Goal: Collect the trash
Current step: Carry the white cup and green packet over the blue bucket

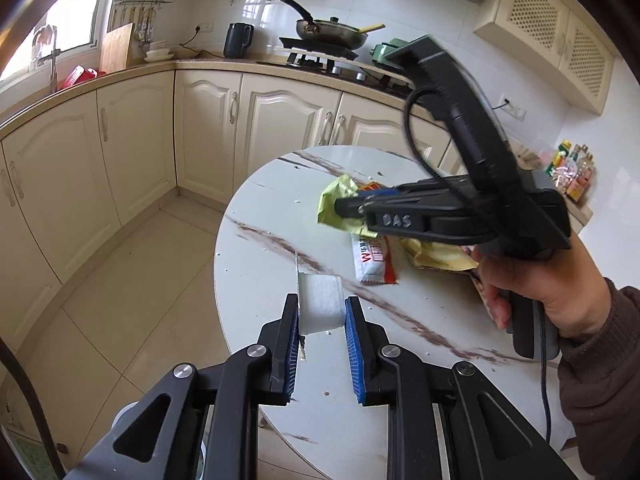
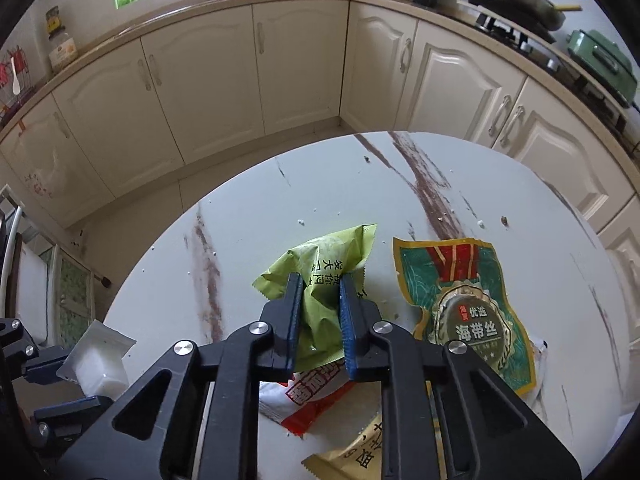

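Note:
My left gripper (image 1: 321,308) is shut on a small white plastic cup (image 1: 320,304) with a peeled foil lid, held above the edge of the round marble table (image 1: 280,216). The cup also shows in the right wrist view (image 2: 100,360). My right gripper (image 2: 319,292) is shut on a crumpled green wrapper (image 2: 324,276), held just above the table; it also shows in the left wrist view (image 1: 336,200). A red-and-white wrapper (image 2: 312,400), a green and gold packet (image 2: 460,304) and a yellow packet (image 2: 352,460) lie on the table.
Cream kitchen cabinets (image 1: 132,148) curve around behind the table. On the counter are a black kettle (image 1: 238,40), a wok (image 1: 332,32) on a stove and a green appliance (image 2: 600,60). Small crumbs dot the table. Tiled floor (image 1: 132,280) lies to the left.

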